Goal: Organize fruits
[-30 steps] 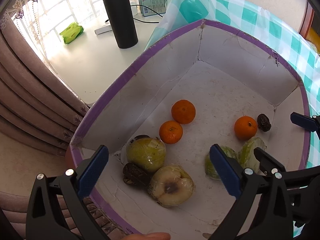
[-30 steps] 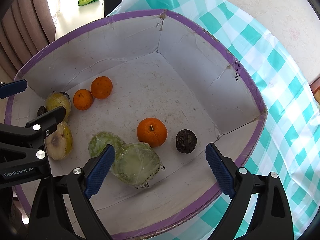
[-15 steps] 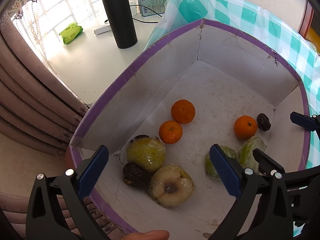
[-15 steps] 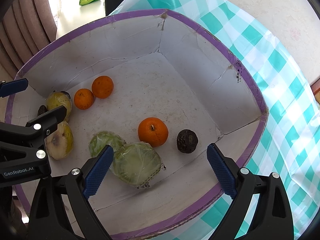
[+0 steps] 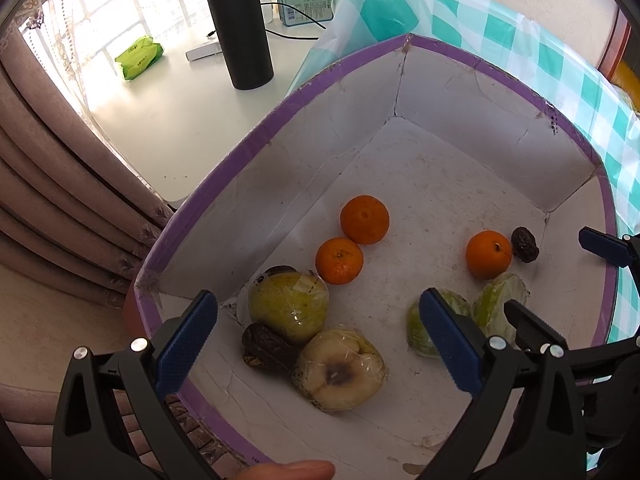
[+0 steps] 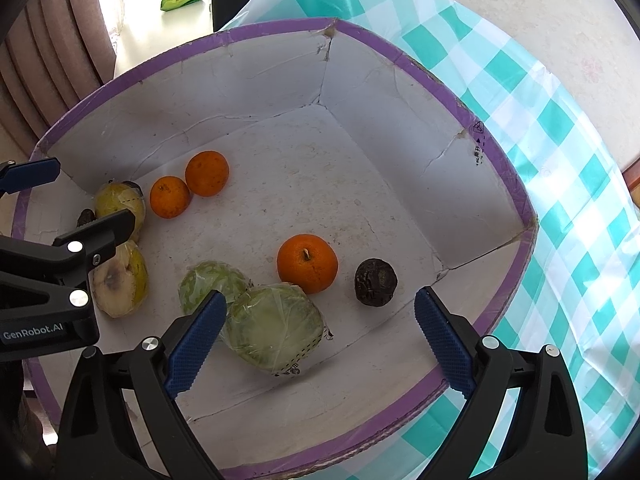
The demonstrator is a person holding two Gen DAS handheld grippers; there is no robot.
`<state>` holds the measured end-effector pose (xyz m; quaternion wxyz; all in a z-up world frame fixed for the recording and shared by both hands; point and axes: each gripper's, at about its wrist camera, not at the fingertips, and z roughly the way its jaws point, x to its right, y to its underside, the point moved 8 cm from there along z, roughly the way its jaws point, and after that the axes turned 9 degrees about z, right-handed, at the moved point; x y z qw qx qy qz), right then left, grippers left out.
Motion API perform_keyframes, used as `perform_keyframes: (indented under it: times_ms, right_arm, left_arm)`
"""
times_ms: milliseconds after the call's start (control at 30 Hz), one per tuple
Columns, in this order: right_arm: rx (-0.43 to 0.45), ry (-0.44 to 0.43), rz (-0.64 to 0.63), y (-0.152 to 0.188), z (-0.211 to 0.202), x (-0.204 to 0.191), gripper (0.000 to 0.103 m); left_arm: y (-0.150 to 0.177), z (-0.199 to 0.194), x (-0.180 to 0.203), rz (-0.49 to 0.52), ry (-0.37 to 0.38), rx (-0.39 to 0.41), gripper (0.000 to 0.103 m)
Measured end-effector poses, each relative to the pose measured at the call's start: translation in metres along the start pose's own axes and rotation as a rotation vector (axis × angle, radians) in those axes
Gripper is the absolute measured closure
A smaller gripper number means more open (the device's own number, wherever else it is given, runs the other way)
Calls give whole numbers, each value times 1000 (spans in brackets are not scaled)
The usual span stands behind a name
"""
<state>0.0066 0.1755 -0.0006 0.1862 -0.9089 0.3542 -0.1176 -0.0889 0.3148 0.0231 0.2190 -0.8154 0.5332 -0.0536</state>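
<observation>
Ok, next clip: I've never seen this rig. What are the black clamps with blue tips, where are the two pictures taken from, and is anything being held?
Those are two hand-held grippers, each with a fisheye camera looking along its fingers; a person holds one in each hand. The left gripper and right gripper are both open and hold nothing. Both look down into a white cardboard box with a purple rim on a teal checked tablecloth. Inside lie three oranges, one here, two wrapped yellow-green pears, two wrapped green cabbage-like pieces, and dark wrinkled fruits. A black flask stands on the white table beyond.
</observation>
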Motion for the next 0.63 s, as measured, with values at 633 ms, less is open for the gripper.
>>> perform_keyframes:
  times_ms: [633]
  right_arm:
    - [28,-32,11,-1,-5,1,11]
  left_arm:
    - [-1,-2,-9,-36,-51,21,10]
